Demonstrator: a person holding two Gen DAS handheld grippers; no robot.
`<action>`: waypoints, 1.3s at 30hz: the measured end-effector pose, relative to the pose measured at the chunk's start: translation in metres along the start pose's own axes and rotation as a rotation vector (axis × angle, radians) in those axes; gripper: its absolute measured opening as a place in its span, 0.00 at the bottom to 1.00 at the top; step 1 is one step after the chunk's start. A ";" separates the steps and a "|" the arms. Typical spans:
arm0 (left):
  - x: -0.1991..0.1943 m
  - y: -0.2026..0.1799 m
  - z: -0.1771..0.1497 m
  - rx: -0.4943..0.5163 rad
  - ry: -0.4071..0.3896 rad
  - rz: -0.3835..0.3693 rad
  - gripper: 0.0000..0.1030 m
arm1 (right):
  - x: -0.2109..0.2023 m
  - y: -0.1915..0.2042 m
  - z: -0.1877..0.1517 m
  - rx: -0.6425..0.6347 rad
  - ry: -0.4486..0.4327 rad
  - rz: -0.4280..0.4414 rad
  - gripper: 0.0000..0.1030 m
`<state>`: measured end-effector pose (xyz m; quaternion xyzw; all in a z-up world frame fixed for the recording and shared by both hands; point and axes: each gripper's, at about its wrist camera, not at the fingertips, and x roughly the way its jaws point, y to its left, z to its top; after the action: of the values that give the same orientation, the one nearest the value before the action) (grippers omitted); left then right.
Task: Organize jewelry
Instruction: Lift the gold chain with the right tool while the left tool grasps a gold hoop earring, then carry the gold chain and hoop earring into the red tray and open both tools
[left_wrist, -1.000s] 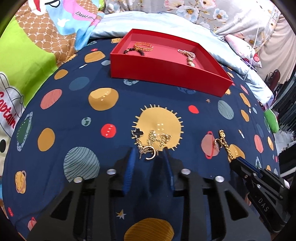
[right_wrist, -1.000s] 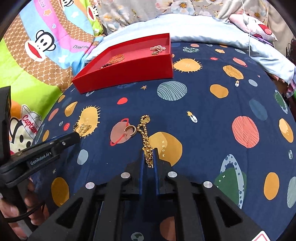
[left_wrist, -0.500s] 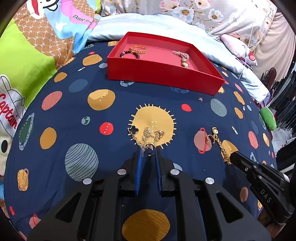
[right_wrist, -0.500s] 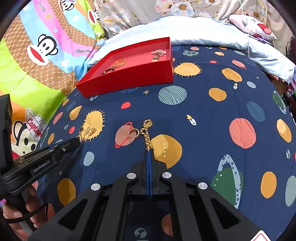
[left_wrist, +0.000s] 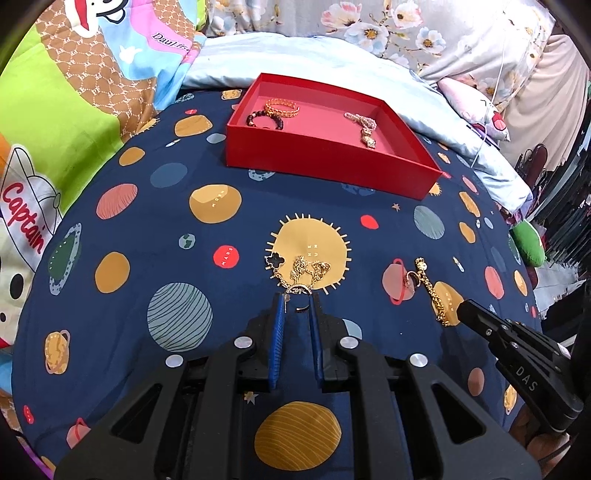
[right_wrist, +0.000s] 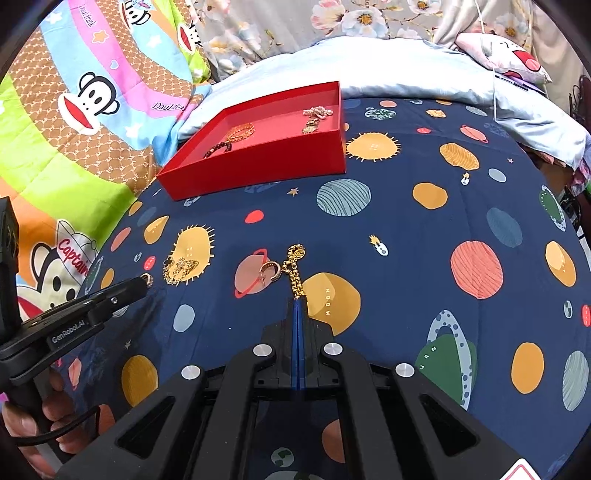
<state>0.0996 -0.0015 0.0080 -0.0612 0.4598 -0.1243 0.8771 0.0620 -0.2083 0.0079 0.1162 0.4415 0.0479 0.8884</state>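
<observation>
Pick-up step, both hands. The left tongs (left_wrist: 297, 302) pinch a ring (left_wrist: 300, 291) at the edge of the tangled necklace (left_wrist: 303, 271) on the bed; the right tongs (right_wrist: 297, 306) are clamped on the chain (right_wrist: 293, 273). Next: lift both clear and carry them to the red tray (left_wrist: 325, 162).

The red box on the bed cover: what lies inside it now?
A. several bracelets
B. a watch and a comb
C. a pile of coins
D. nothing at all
A: the red box holds a gold bracelet, a dark bead bracelet and a pink bead bracelet.
</observation>
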 end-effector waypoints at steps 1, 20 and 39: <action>-0.001 0.000 0.000 0.000 -0.002 -0.003 0.12 | 0.000 -0.001 0.000 0.000 0.000 0.007 0.00; 0.010 0.003 -0.009 -0.013 0.044 -0.003 0.13 | 0.020 0.008 -0.007 -0.061 0.034 -0.067 0.07; 0.007 0.000 -0.012 -0.019 0.054 -0.018 0.13 | -0.017 0.000 0.012 0.011 -0.057 -0.022 0.04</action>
<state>0.0932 -0.0030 -0.0046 -0.0705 0.4841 -0.1294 0.8625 0.0615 -0.2133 0.0283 0.1175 0.4173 0.0325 0.9005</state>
